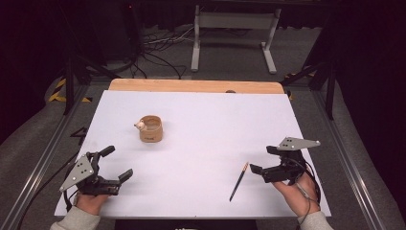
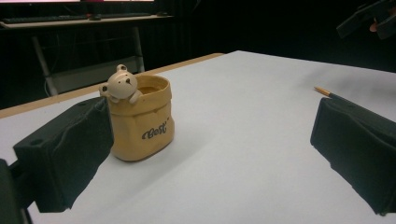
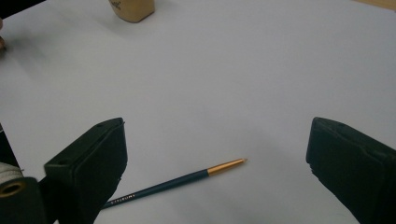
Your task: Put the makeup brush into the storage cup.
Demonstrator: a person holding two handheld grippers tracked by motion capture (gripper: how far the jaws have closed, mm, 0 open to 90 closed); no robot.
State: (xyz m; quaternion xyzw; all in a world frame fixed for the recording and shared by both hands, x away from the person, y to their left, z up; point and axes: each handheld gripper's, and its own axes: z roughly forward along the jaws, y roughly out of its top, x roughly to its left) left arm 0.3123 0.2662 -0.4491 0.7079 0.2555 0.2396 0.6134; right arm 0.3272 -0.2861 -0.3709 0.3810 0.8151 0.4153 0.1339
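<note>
White tabletop (image 1: 201,143) carried a tan cup (image 1: 151,128) left of centre and a dark pencil (image 1: 238,181) just beside the right claw (image 1: 265,160), both claws gaping empty, while the left claw (image 2: 210,154) framed the bear-trimmed cup (image 2: 140,119), and the right claw's view had the pencil (image 3: 177,182) lying between its spread jaws.

A white rectangular tabletop (image 1: 201,158) with a wooden far edge fills the frame's centre. Above it, at top centre, a grey metal stand (image 1: 233,36) sits on grey carpet beside tangled black cables (image 1: 158,52).
</note>
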